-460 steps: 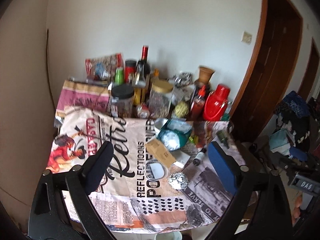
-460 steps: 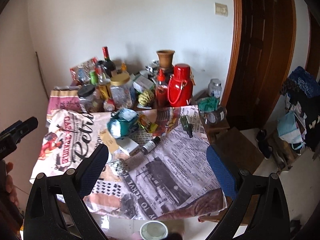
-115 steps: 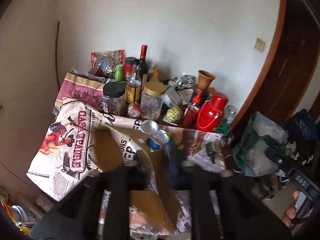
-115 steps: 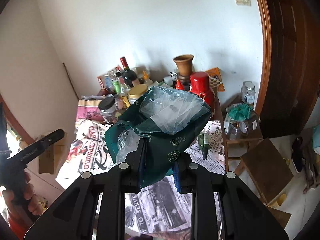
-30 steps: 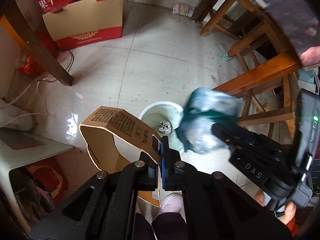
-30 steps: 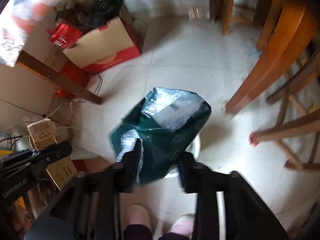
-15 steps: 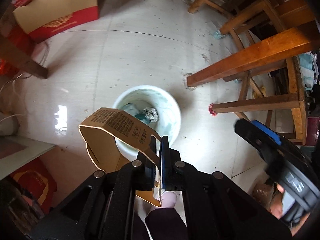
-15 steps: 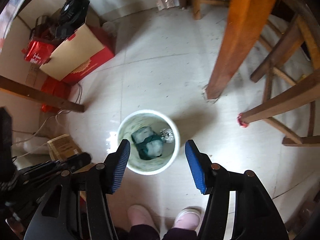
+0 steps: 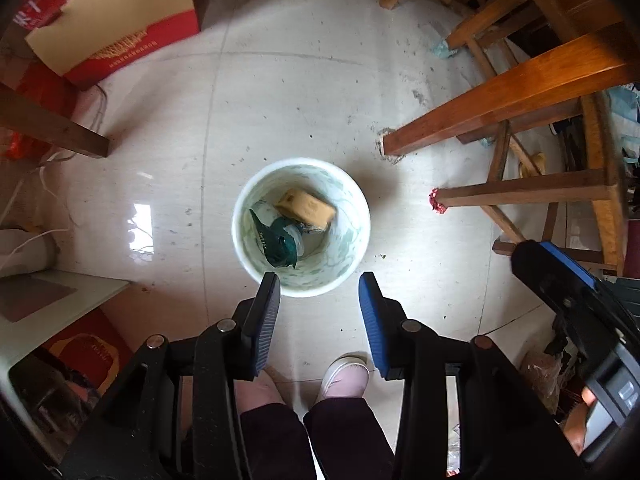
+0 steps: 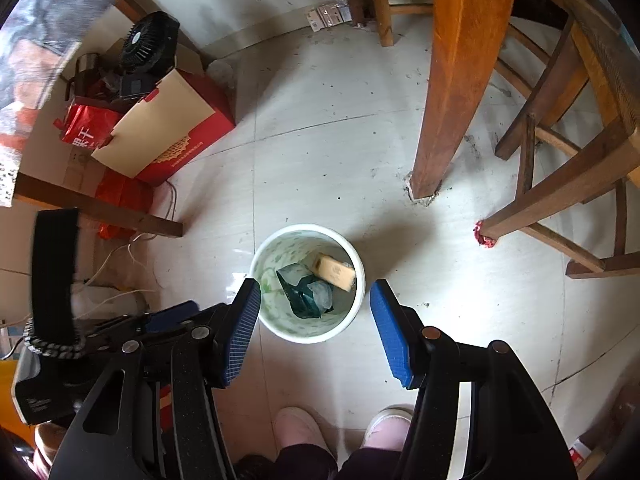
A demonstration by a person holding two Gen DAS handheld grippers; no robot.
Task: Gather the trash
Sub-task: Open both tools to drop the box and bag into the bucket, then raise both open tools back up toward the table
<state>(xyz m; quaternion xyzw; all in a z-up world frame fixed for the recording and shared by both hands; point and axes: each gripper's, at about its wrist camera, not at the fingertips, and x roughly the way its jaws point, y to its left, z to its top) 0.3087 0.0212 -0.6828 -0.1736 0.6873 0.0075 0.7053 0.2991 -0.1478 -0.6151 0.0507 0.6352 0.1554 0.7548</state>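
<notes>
A white waste bin with a pale green pattern stands on the tiled floor; it also shows in the right wrist view. Inside lie a brown cardboard box and a green and clear plastic bag. My left gripper is open and empty, held above the bin's near rim. My right gripper is open and empty, also above the bin; its blue-padded body shows at the right of the left wrist view.
Wooden table legs and a stool leg with a red tip stand right of the bin. A red and cream carton and a dark beam lie left. The person's pink slippers are below.
My left gripper has opened and let go of the cardboard box, which now lies in the bin beside the green bag. My right gripper stays open above the bin.
</notes>
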